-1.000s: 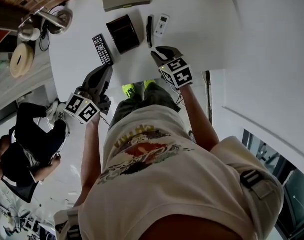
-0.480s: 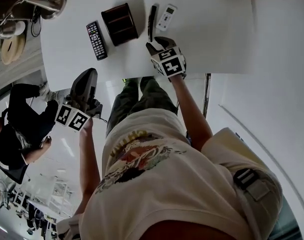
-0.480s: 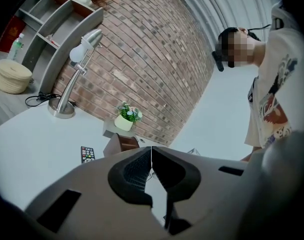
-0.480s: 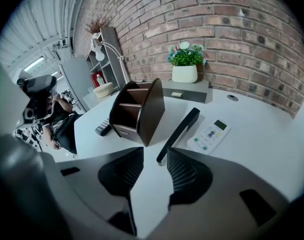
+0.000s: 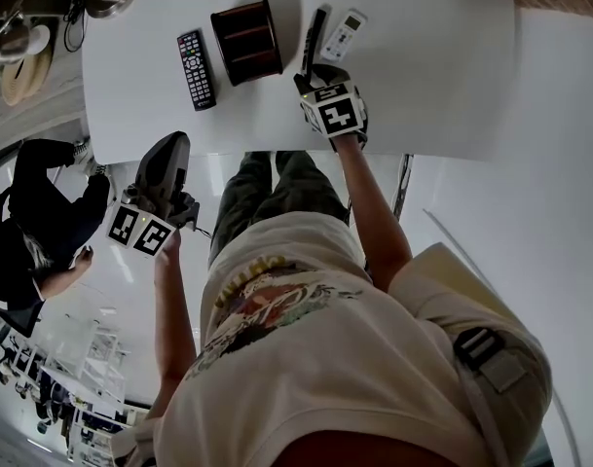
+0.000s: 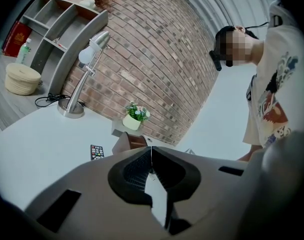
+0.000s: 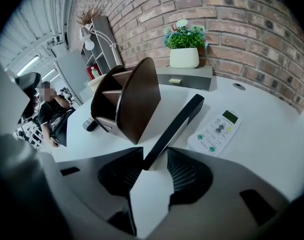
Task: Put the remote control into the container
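right gripper (image 7: 155, 154) fingers just spreading, black remote (image 7: 179, 121) end between them, ungripped, left gripper (image 6: 151, 151) fingers pressed together

Silver desk lamp (image 6: 83, 79) is standing at the far corner of the white table (image 5: 423, 66). Potted plant (image 7: 184, 54) is sitting on a grey box (image 7: 186, 76) against the brick wall (image 6: 156, 59). A person in dark clothing (image 5: 38, 232) is sitting beside the table.
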Motion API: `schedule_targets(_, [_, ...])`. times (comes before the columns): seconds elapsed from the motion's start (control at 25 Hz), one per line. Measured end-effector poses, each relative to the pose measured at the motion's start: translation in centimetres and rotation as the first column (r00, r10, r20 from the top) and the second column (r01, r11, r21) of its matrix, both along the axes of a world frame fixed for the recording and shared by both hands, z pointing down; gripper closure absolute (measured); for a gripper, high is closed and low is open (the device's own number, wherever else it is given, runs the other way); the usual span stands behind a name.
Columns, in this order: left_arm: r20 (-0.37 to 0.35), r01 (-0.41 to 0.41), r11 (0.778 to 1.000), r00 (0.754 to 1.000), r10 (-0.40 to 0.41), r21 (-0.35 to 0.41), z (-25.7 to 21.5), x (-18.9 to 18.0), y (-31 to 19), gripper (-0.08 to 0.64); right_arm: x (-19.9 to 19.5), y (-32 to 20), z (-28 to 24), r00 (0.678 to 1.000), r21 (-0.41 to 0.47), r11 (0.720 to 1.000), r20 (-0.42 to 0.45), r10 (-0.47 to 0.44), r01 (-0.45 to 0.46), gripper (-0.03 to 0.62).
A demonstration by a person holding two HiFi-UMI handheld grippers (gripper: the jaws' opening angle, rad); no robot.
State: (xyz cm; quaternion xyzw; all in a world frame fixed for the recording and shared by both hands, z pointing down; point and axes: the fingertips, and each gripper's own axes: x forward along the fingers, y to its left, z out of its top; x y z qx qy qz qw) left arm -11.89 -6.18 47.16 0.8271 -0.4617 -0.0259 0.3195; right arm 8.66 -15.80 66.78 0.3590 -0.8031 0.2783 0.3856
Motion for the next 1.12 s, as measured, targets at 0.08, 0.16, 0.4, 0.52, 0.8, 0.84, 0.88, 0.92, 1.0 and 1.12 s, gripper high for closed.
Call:
schedule_targets(0.08, [0.0, 0.006, 1.0, 1.0, -0.006, 0.002, -0.1, -0.1, -0.1, 0.554, -0.2, -0.2, 0.0, 1.0, 0.0, 1.0, 0.007, 0.009, -0.009, 0.457])
schedule_targets(0.16, [0.0, 0.008, 1.0, 1.0, -0.008, 0.002, -0.1, -0.2, -0.3, 0.554, -0.1, -0.6, 0.1, 1.0, 0.009, 1.0, 0.001, 0.018, -0.018, 0.457])
schedule_targets(0.4, [-0.002, 0.004, 1.0, 1.0, -0.004, 0.008, -0.4, -0.3, -0.4, 0.554, 0.6, -0.5, 0.5, 0.999, -0.021, 0.999, -0.023, 0.042, -0.043, 0.506])
schedule_targets(0.52, [-0.006, -0.003, 1.0, 1.0, 0.003, 0.015, -0.8, -0.6, -0.6, 0.554, 1.0, -0.5, -0.3, 0.998, -0.013, 0.999, -0.035, 0.046, -0.046, 0.528])
schedule_targets(0.8, [-0.02, -0.027, 0.999, 0.999, 0.028, 0.047, -1.6, -1.1, -1.1, 0.554, 1.9, -0.1, -2.6, 0.994, -0.026, 0.994, -0.003, 0.106, -0.106, 0.529])
schedule_targets(0.84, [-0.022, -0.032, 0.998, 0.999, 0.034, 0.052, -1.7, -1.1, -1.2, 0.554, 1.9, 0.0, -3.0, 0.994, -0.024, 0.994, 0.004, 0.108, -0.108, 0.531])
schedule_targets(0.88, [-0.024, -0.037, 0.998, 0.999, 0.039, 0.058, -1.8, -1.1, -1.2, 0.554, 2.0, 0.1, -3.4, 0.994, -0.018, 0.994, 0.009, 0.108, -0.108, 0.531])
schedule_targets(0.92, [-0.026, -0.042, 0.997, 0.999, 0.043, 0.063, -1.9, -1.1, -1.3, 0.554, 2.1, 0.2, -4.0, 0.994, -0.009, 0.994, 0.012, 0.108, -0.108, 0.531])
schedule_targets(1.0, [-0.032, -0.05, 0.996, 0.998, 0.053, 0.075, -2.1, -1.1, -1.4, 0.554, 2.2, 0.2, -5.2, 0.994, 0.011, 0.994, 0.012, 0.106, -0.106, 0.531])
schedule_targets(1.12, [-0.043, -0.067, 0.994, 0.997, 0.072, 0.09, -2.3, -1.0, -1.5, 0.554, 2.1, 0.5, -7.2, 0.995, 0.034, 0.995, 0.017, 0.096, -0.096, 0.531])
